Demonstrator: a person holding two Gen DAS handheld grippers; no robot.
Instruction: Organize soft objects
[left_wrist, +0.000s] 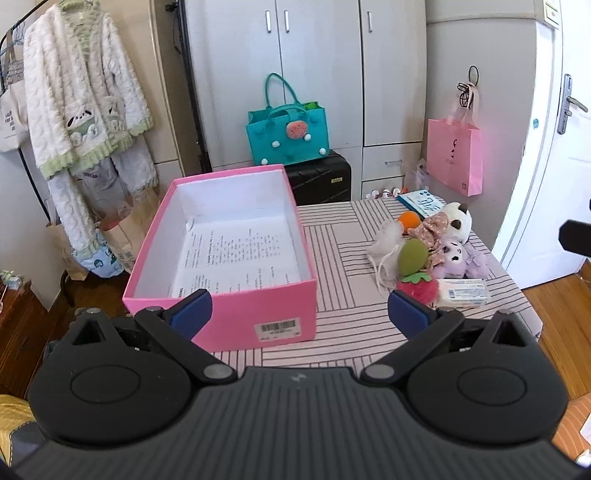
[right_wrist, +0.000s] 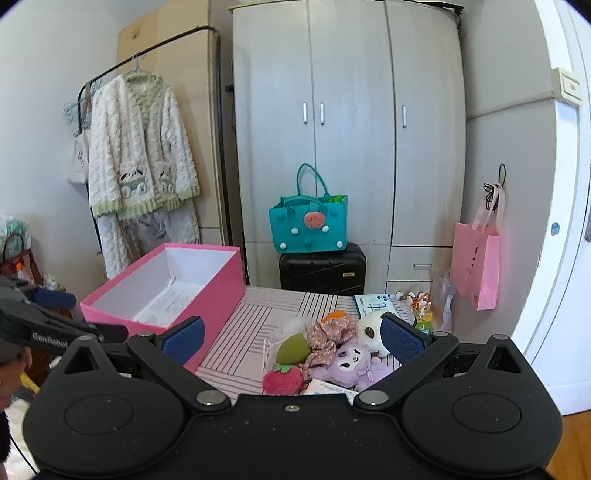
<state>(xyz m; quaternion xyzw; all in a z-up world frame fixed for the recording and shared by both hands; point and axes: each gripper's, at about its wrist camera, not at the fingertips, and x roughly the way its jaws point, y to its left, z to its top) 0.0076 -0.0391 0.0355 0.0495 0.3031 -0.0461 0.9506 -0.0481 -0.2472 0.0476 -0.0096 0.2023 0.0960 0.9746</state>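
Left wrist view: both grippers' ribbed blue fingers (left_wrist: 192, 314) gape wide, empty, near fuzzy plush toys (left_wrist: 424, 251) and a rectangular pink cardboard box (left_wrist: 221, 306).

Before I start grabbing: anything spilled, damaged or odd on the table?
Nothing spilled or broken. The soft toys lie in a jumbled heap beside the pink box, which holds only a printed sheet. Both tongs are open.

Pink box (left_wrist: 236, 314) at frame centre-left is looking like matt cardboard, white smooth inside, printed paper sheet (left_wrist: 240, 254) lying on its floor. Tablecloth (left_wrist: 332, 314) is showing as striped woven cloth. Toys (left_wrist: 436, 243) at right are reading as fuzzy plush. Robe (left_wrist: 81, 92) upper left is looking like thick fleece. Gripper pads (left_wrist: 192, 314) are showing ribbed blue rubber on matt black plastic. Wardrobe (left_wrist: 317, 74) is looking smooth, metal handles.
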